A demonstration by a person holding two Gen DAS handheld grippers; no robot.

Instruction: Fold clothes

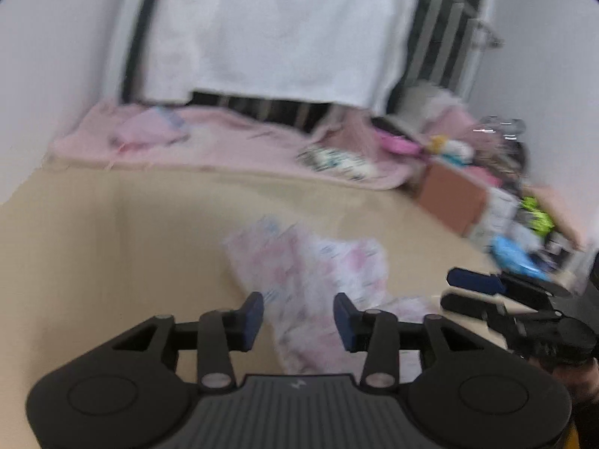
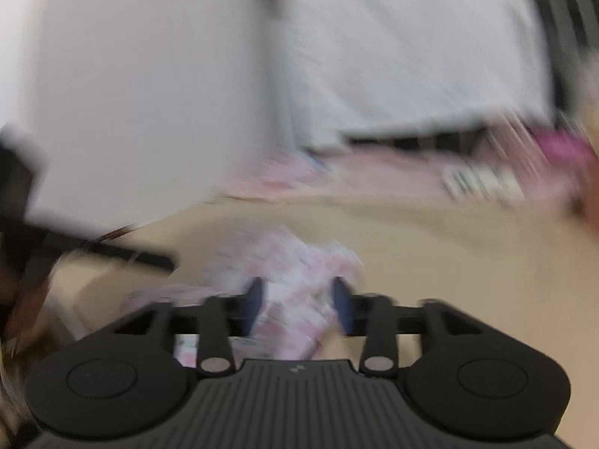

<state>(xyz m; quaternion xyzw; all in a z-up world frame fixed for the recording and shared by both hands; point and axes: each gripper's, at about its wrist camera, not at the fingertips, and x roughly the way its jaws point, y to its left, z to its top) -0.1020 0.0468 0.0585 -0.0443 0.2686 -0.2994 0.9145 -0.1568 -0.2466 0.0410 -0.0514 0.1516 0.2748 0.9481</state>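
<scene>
1. The left tool (image 1: 298, 320) stands partly open; its blue pads (image 1: 251, 318) have a clear gap between them and press on nothing. A pink-and-white printed garment (image 1: 318, 280) lies on the table (image 1: 112, 254) under and ahead of that gap, not gripped.
2. The right tool (image 2: 297, 305) is likewise released, its pads (image 2: 341, 308) parted with the same garment (image 2: 295, 273) showing through the gap and beneath the fingers. The picture is badly smeared, so whether a pad brushes the cloth I cannot tell.
3. Both tools point forward and somewhat downward over the beige table. In the left wrist view the right tool (image 1: 455, 290) enters from the right edge, turned on its side with one finger above the other, close beside the garment's near right corner.
4. In the right wrist view a dark bar, the left tool's finger (image 2: 131, 256), reaches in from the left, near the garment's left edge.
5. The garment lies crumpled and roughly flat in the middle of the table; in the left wrist view its long axis runs from far left toward near right, narrowing toward the camera.
6. Beyond the table lie a pink blanket (image 1: 209, 138), a white hanging sheet (image 1: 280, 26) and a cardboard box (image 1: 453, 198) amid clutter at the right.
</scene>
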